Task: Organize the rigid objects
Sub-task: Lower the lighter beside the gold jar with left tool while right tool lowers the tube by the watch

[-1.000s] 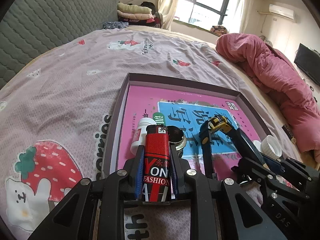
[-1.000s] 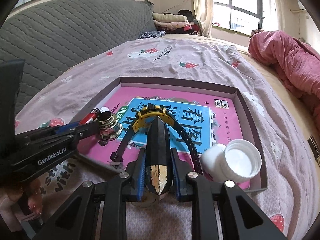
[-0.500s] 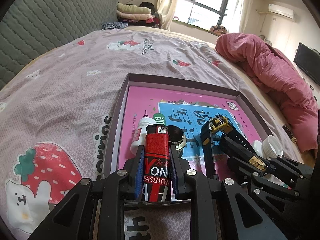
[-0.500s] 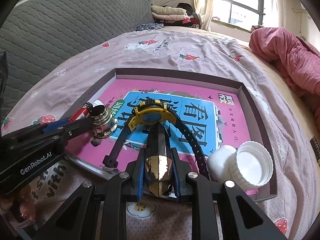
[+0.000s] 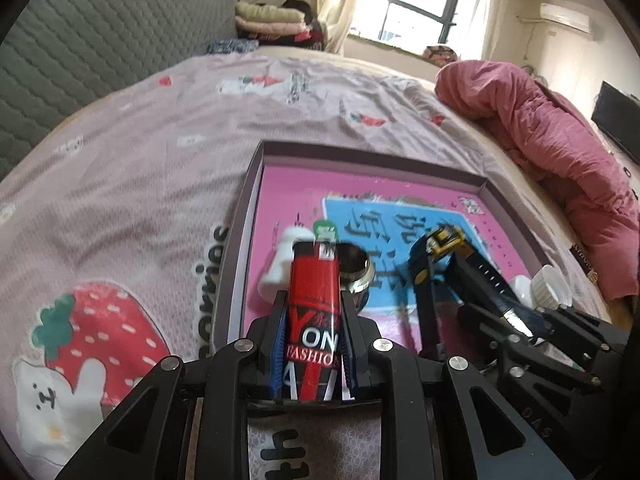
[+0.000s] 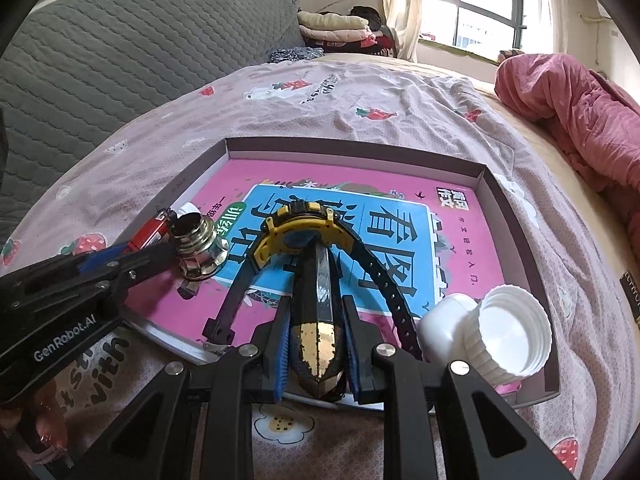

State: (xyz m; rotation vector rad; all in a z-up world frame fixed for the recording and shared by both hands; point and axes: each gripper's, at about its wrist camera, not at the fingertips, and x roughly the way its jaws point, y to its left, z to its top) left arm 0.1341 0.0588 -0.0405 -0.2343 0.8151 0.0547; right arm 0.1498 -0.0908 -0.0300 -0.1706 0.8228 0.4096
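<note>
A shallow box lid (image 5: 256, 160) (image 6: 486, 174) with a pink and blue printed floor lies on the bed. My left gripper (image 5: 314, 300) is shut on a red lighter (image 5: 314, 304) at the lid's near left edge; the lighter also shows in the right wrist view (image 6: 150, 232). My right gripper (image 6: 318, 312) is shut on a black and gold faceted object (image 6: 318, 320) over the lid's near edge. In the lid lie a yellow and black watch (image 6: 304, 228) (image 5: 444, 240), a metal socket fitting (image 6: 198, 250) (image 5: 356, 270) and a white bottle (image 6: 484, 332) (image 5: 548, 284).
A small white item (image 5: 286, 258) lies behind the lighter. A pink quilt (image 5: 552, 140) is piled at the right. A grey padded headboard (image 6: 120, 52) stands at the left. Folded clothes (image 6: 340, 30) lie at the far end near the window.
My right gripper has moved forward with the black and gold object, its tip now over the watch. My left gripper with the lighter has barely shifted.
</note>
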